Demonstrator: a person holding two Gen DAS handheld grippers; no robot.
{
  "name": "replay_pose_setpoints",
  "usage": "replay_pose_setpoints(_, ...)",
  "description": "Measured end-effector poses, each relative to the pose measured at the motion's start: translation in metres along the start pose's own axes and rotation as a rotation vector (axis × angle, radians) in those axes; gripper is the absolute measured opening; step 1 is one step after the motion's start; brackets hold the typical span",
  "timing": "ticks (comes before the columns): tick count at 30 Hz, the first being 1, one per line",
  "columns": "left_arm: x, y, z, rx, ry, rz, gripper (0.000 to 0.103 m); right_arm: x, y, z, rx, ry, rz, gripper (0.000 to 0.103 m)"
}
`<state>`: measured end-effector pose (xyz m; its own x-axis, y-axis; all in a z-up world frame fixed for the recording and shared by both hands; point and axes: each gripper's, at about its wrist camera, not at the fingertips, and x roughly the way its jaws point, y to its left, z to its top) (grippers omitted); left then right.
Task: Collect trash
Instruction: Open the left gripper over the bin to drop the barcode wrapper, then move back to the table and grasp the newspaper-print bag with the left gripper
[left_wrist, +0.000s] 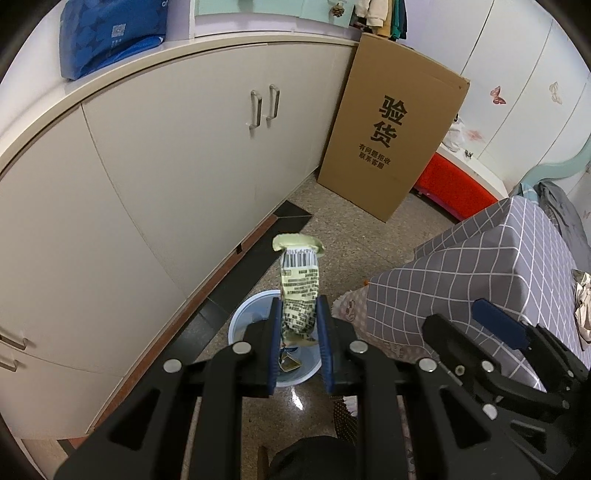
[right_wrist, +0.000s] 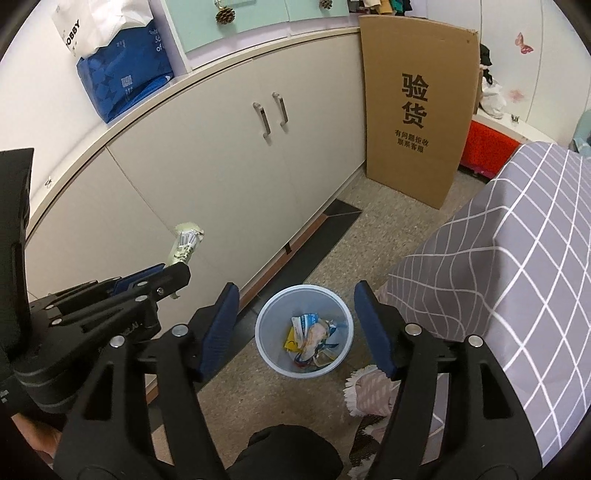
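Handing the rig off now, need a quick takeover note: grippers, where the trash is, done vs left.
Left gripper: shut on a green wrapper, held above the bin.
Right gripper: open, empty, over the bin.
Bin stands on the floor between cabinet and bed; several wrappers already inside.
Done: earlier pieces binned.
Left: drop the green wrapper in; crumpled paper on the bed may be next.

The left gripper (left_wrist: 300, 314) has its jaws clamped on a pale green wrapper (left_wrist: 300, 284) with a barcode, standing upright over a white bin (left_wrist: 243, 317) on the floor (left_wrist: 369, 236). The right gripper (left_wrist: 476, 325) shows at right, near a grey checked cloth (left_wrist: 480, 266).
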<state>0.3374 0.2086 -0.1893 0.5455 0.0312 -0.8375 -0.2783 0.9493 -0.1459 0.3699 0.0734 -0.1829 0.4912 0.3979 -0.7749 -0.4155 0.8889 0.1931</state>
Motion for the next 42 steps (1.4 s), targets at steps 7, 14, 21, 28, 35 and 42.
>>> replay_pose_setpoints(7, 0.004, -0.004, 0.004, 0.017, 0.010, -0.002, 0.018, -0.013, -0.008, -0.001, 0.009, -0.059, -0.045, 0.068)
replay_pose_setpoints(14, 0.009, -0.008, 0.015, 0.014, 0.018, -0.019, 0.023, -0.028, -0.018, -0.001, 0.045, -0.123, -0.076, 0.071)
replay_pose_setpoints(21, 0.009, 0.001, 0.019, -0.051, 0.013, 0.000, 0.080, -0.033, -0.027, -0.003, 0.073, -0.133, -0.084, 0.071)
replay_pose_setpoints(28, -0.003, -0.001, 0.009, -0.063, 0.009, -0.006, 0.080, -0.047, -0.034, -0.006, 0.103, -0.158, -0.090, 0.071)
replay_pose_setpoints(35, -0.033, -0.033, 0.005, 0.000, -0.044, -0.031, 0.080, -0.072, -0.046, -0.011, 0.136, -0.197, -0.096, 0.072)
replay_pose_setpoints(42, -0.061, -0.087, -0.002, 0.104, -0.093, -0.072, 0.080, -0.120, -0.093, -0.026, 0.237, -0.266, -0.133, 0.074)
